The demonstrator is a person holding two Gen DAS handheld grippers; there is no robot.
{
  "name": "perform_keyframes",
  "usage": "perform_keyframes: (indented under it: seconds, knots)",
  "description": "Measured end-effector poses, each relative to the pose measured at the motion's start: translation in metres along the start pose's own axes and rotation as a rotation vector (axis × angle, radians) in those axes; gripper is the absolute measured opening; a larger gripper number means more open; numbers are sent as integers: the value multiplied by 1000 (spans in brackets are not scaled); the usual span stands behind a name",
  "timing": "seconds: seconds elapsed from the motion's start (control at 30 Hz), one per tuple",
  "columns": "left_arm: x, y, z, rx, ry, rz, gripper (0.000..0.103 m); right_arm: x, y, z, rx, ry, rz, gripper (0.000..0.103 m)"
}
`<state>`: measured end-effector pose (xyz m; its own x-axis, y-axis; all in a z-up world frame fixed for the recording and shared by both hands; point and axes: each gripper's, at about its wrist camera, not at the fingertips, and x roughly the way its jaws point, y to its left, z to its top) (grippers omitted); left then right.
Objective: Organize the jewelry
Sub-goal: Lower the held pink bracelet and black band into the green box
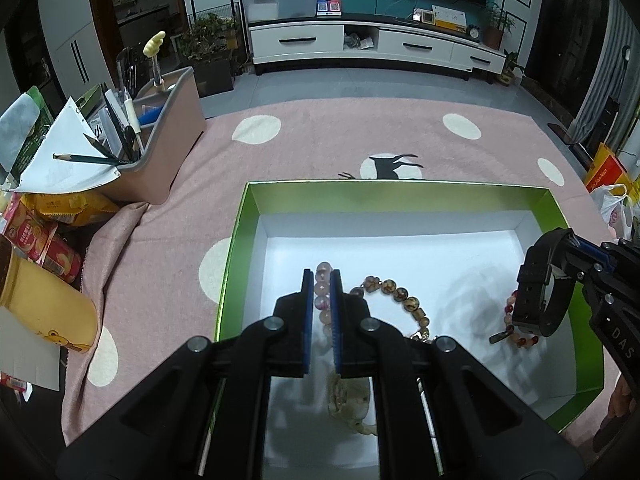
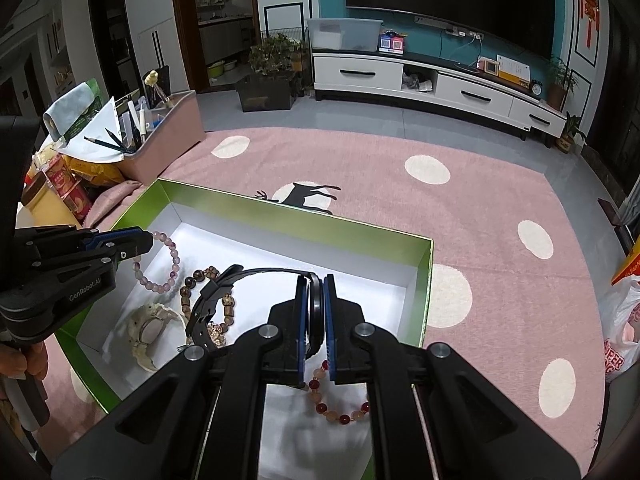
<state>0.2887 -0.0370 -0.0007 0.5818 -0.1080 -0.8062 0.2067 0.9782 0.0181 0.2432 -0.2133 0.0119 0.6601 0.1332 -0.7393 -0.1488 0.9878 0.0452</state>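
Observation:
A green box [image 1: 240, 216] with a white floor sits on the pink cloth; it also shows in the right wrist view [image 2: 424, 276]. My left gripper [image 1: 322, 280] is shut on a pale pink bead bracelet [image 1: 323, 285], held over the box's left part [image 2: 172, 258]. My right gripper [image 2: 317, 284] is shut on a black watch [image 2: 216, 300] and holds it above the box's right side [image 1: 536, 292]. On the box floor lie a brown bead bracelet [image 1: 400, 294], a red and peach bead bracelet [image 2: 340, 408] and a cream watch [image 2: 150, 330].
A pink organiser [image 1: 168, 148] with pencils and pens stands at the back left. Snack packs and a red can [image 1: 44, 240] and a yellow bottle [image 1: 44, 304] lie left of the box. A white plastic bag [image 2: 620, 332] is at the right edge.

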Motion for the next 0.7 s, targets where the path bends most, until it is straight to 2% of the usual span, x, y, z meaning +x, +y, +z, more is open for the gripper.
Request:
perform_keyframes:
  seconds: [0.7]
  knots:
    - [16, -1, 1, 2, 47, 29, 7, 20, 0, -2, -12, 80, 3, 7]
